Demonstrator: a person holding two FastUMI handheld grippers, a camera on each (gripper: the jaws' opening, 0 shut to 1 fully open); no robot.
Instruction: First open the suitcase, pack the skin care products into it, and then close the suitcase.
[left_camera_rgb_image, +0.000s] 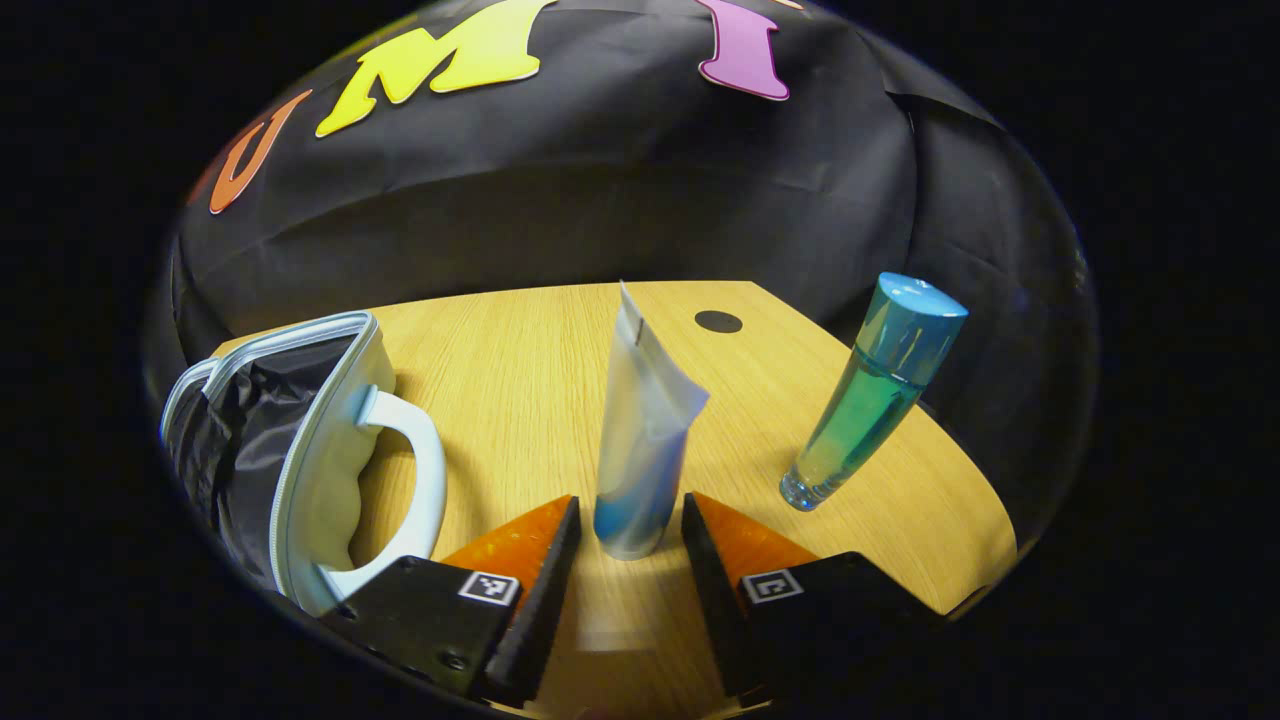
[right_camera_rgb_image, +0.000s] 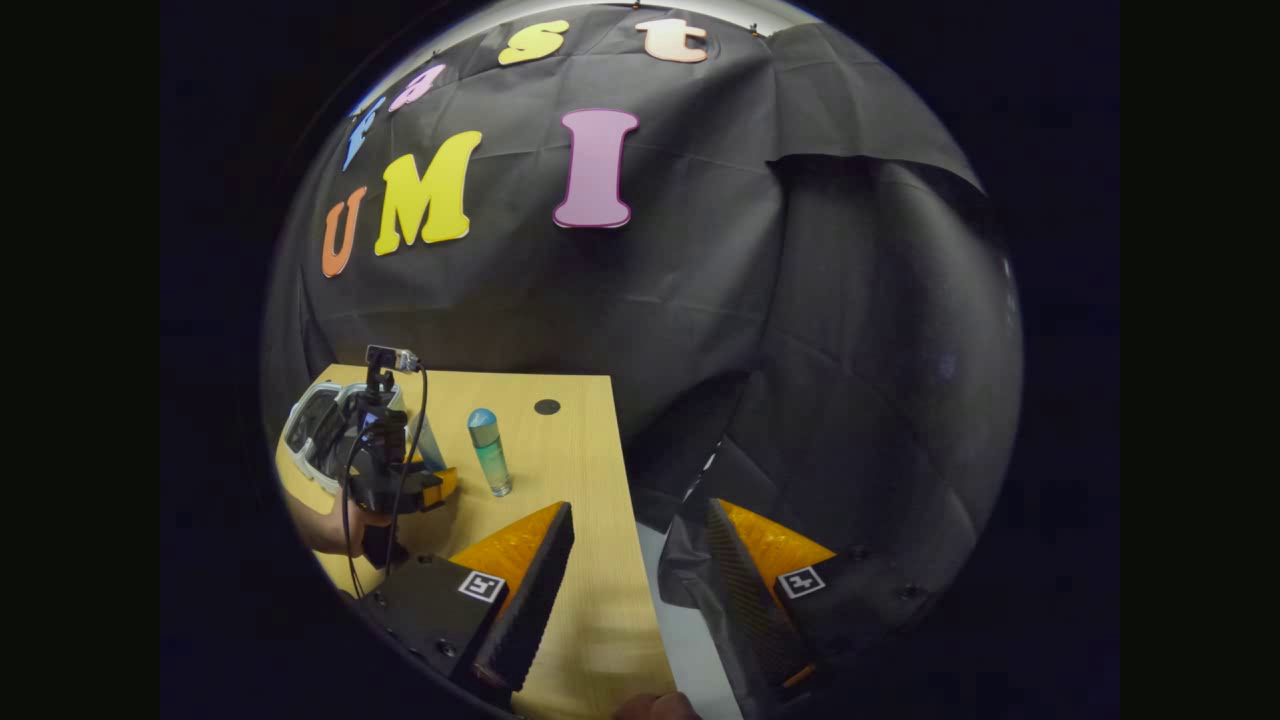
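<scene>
Packing step: left gripper (left_camera_rgb_image: 620, 545) has jaws wide, straddling the upright tube (left_camera_rgb_image: 640, 450) mid-table (left_camera_rgb_image: 520, 340), not yet pinching. Next: close and carry it to the open suitcase (left_camera_rgb_image: 290, 450) at the left edge. Blue-capped bottle (left_camera_rgb_image: 870, 395) waits beyond. Right gripper (right_camera_rgb_image: 640, 570) idles wide off the table's right edge.

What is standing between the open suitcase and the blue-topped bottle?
The white-and-blue tube stands between the suitcase and the bottle, seen in the left gripper view, with bare table around it.
</scene>
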